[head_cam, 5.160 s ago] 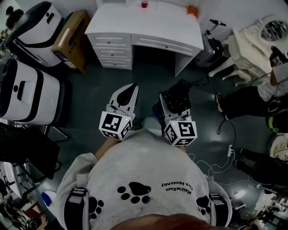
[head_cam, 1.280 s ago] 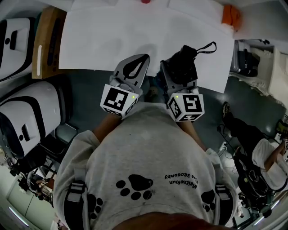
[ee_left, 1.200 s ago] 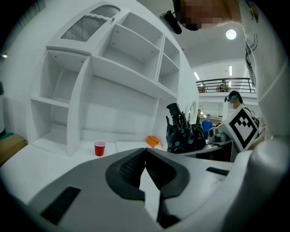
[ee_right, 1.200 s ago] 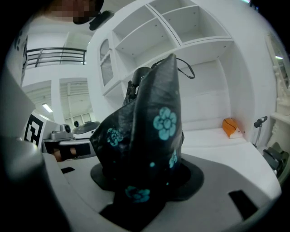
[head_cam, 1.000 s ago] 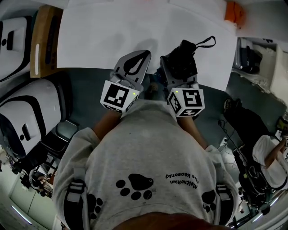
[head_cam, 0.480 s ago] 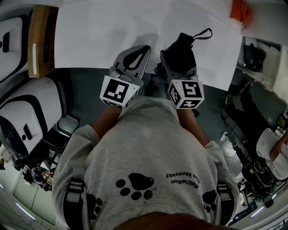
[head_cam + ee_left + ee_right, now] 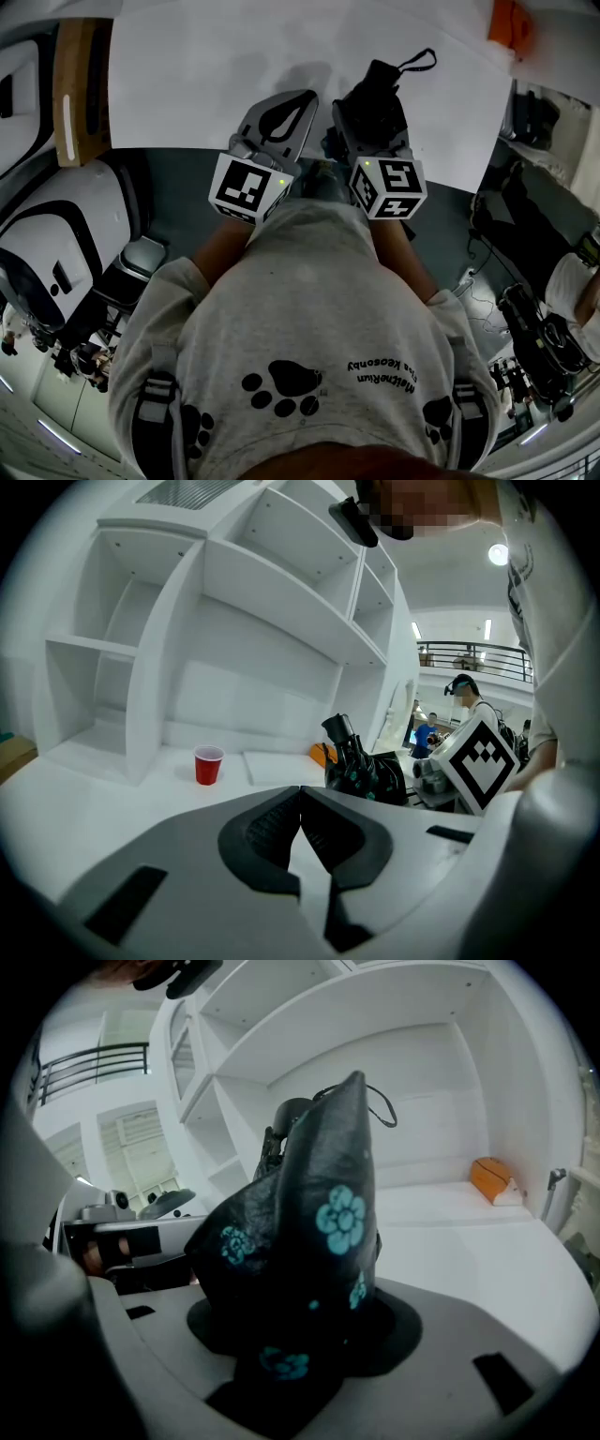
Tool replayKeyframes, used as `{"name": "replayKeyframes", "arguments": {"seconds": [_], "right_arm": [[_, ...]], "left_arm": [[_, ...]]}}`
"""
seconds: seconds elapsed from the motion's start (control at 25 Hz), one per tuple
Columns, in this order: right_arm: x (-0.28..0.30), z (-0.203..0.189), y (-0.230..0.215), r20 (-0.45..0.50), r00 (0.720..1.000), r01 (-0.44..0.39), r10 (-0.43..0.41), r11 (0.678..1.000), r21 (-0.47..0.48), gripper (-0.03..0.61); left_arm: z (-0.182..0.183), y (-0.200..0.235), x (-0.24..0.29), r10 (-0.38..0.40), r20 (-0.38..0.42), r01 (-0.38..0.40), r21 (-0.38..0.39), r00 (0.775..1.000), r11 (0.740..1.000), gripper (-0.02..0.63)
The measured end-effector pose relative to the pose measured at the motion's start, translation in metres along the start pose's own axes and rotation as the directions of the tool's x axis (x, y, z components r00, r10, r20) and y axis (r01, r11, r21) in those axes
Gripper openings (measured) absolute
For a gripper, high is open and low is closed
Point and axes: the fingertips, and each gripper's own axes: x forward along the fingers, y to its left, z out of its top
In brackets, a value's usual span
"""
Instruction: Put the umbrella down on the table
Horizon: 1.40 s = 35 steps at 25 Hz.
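the right gripper [image 7: 374, 131] is clamping its jaws on the folded black umbrella [image 7: 381, 86] with teal flowers, holding it over the white table [image 7: 197, 75] near its front edge; the left gripper [image 7: 281, 117] is hanging just beside, jaws pressing together, empty

I'm holding the left gripper [image 7: 302, 99] out ahead of my chest, aiming toward 1 o'clock in the head view, its jaws pressing together with nothing between them. The right gripper [image 7: 373, 131] is sitting just beside it at 3 o'clock, aiming toward 12 o'clock, jaws spreading wide and clamping the folded umbrella [image 7: 323, 1241]. My 2 forearms [image 7: 222, 255] are reaching forward, nearly parallel.
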Motion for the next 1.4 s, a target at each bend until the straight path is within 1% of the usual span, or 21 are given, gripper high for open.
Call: {"name": "replayKeyframes", "arguments": {"seconds": [0.36, 0.72, 1.04, 1.4], "right_arm": [[0.029, -0.004, -0.012, -0.072, 0.997, -0.003, 0.006, 0.999, 0.052, 0.247], [0.056, -0.006, -0.023, -0.119, 0.993, 0.006, 0.002, 0.998, 0.067, 0.247], [0.072, -0.012, -0.028, -0.208, 0.978, 0.025, -0.005, 0.995, 0.094, 0.247], [0.081, -0.016, -0.025, -0.216, 0.976, 0.046, -0.024, 0.994, 0.100, 0.247]], "left_arm": [[-0.006, 0.017, 0.023, -0.016, -0.029, 0.016, -0.009, 0.999, 1.000, 0.019], [-0.008, 0.030, 0.035, -0.012, -0.042, 0.011, -0.023, 0.999, 1.000, 0.020], [-0.012, 0.032, 0.036, -0.021, -0.051, 0.019, -0.026, 0.998, 0.999, 0.020], [-0.030, 0.043, 0.036, -0.031, -0.086, 0.028, -0.045, 0.996, 0.999, 0.020]]}}
